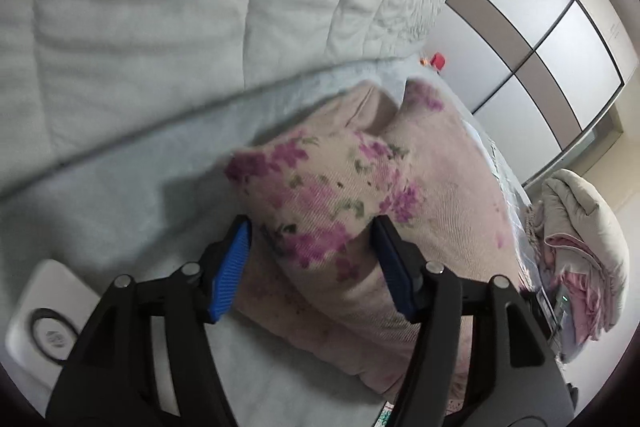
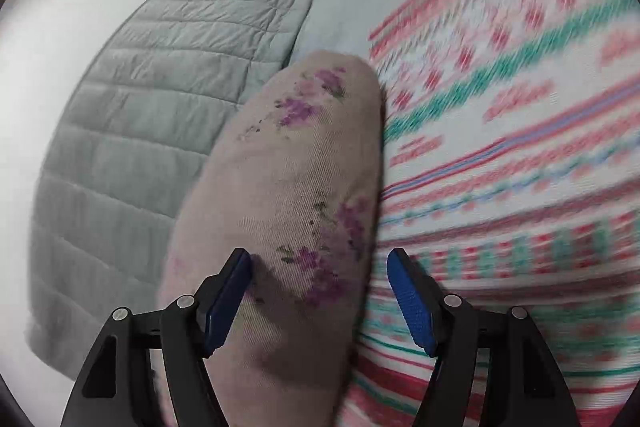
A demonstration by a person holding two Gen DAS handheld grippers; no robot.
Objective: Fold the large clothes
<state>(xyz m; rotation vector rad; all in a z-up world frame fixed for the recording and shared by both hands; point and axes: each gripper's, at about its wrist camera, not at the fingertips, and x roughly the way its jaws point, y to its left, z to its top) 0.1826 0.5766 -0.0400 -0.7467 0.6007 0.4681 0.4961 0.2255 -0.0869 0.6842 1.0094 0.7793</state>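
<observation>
Bedroom, pale quilted bed [image 1: 140,7] under a floral garment [image 1: 332,187].
Left gripper [image 1: 310,247] and right gripper [image 2: 318,267] both stand apart, the garment's folded edge lying between their fingers.

Left wrist view: a pale grey-green quilted bedspread [image 1: 160,7] fills the area above and left of the jaws. A white rounded device with a dark ring [image 1: 44,331] lies at lower left. A wardrobe with grey and white panel doors [image 1: 540,39] stands at upper right; a heap of cream and pink bedding [image 1: 580,239] sits right of the jaws.

Right wrist view: a folded grey quilted blanket [image 2: 160,107] lies left of the jaws.
</observation>
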